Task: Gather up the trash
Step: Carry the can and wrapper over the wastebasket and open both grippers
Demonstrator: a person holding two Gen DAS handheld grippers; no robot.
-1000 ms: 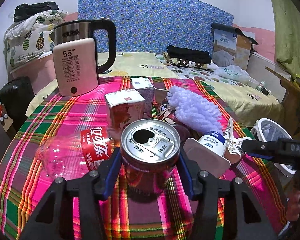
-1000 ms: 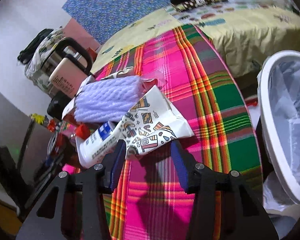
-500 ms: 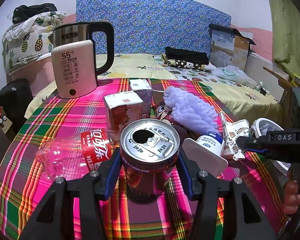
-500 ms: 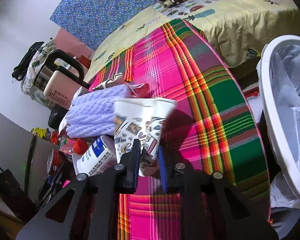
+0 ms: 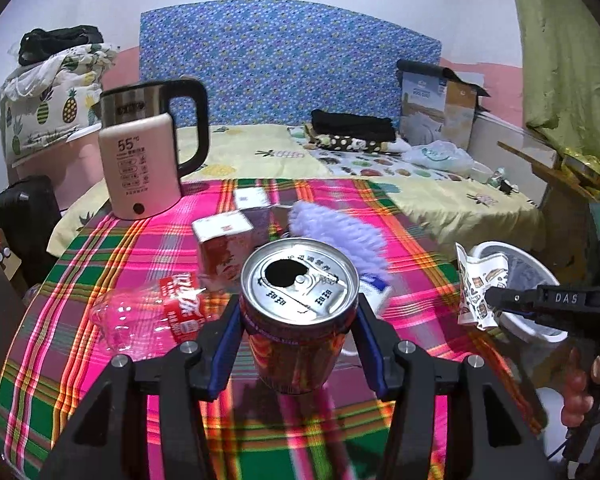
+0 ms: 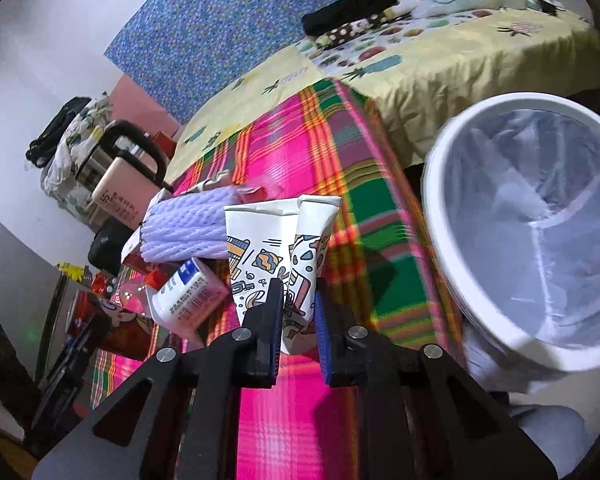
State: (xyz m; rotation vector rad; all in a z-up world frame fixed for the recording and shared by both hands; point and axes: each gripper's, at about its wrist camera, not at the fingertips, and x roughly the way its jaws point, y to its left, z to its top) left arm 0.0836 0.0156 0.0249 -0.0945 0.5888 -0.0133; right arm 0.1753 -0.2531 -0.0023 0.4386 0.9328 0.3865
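Within the last second the right gripper [image 6: 297, 307] has clamped the flattened paper cup [image 6: 278, 258] and lifted it off the desk [image 6: 324, 152] toward the bin [image 6: 440, 208], while the left gripper [image 5: 298, 330] (unchanged) stays closed on the can [image 5: 299, 312], so 2 pieces look ready to drop.

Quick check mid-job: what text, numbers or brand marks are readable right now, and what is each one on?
"55°C": large print on the pink kettle; the smaller lines below it are too small to read.
"DAS": on the right gripper body.
Can lid: embossed characters, unreadable.
Crushed bottle: red label, white characters blurred.
White tube: print too small.
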